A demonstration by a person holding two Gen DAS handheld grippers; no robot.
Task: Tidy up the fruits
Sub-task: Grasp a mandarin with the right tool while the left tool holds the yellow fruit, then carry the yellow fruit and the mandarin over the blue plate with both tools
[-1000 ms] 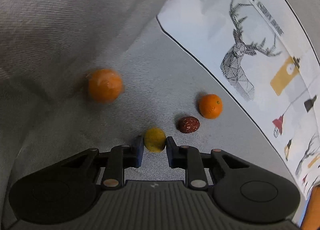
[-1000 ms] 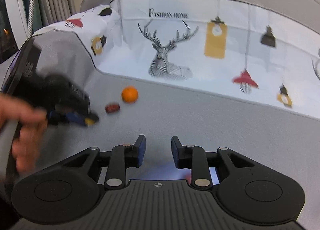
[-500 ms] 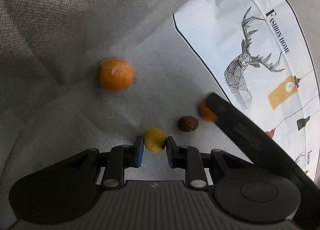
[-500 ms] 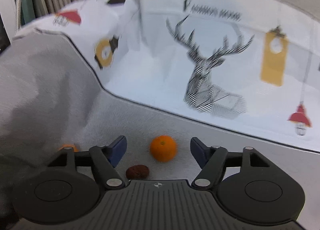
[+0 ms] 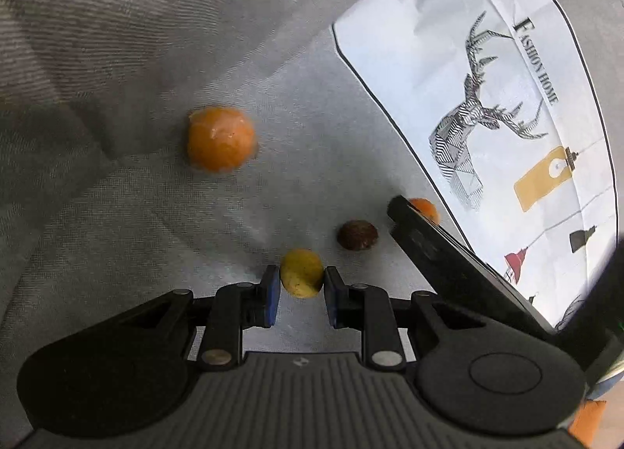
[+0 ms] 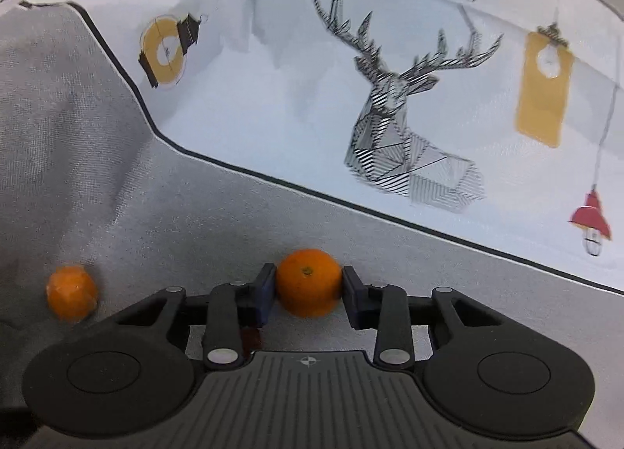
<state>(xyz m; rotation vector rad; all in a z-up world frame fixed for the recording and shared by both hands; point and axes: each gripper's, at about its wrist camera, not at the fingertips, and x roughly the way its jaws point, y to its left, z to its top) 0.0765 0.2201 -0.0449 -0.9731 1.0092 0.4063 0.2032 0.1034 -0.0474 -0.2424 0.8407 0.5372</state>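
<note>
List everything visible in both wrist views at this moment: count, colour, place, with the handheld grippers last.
small yellow fruit: 1, yellow, on the grey cloth, between the left gripper's fingers.
stemmed orange: 1, orange, on the grey cloth, between the right gripper's fingers.
blurred orange fruit: 1, orange, alone on the grey cloth, apart from the others.
brown fruit: 1, dark brown, between the yellow fruit and the stemmed orange.
grey cloth: 1, grey, under all the fruit.
printed fabric: 1, white with deer, lamps and lettering, bordering the grey cloth.
left gripper: 1, black, blue pads, shut on the yellow fruit.
right gripper: 1, black, jaws closing on the stemmed orange.
</note>
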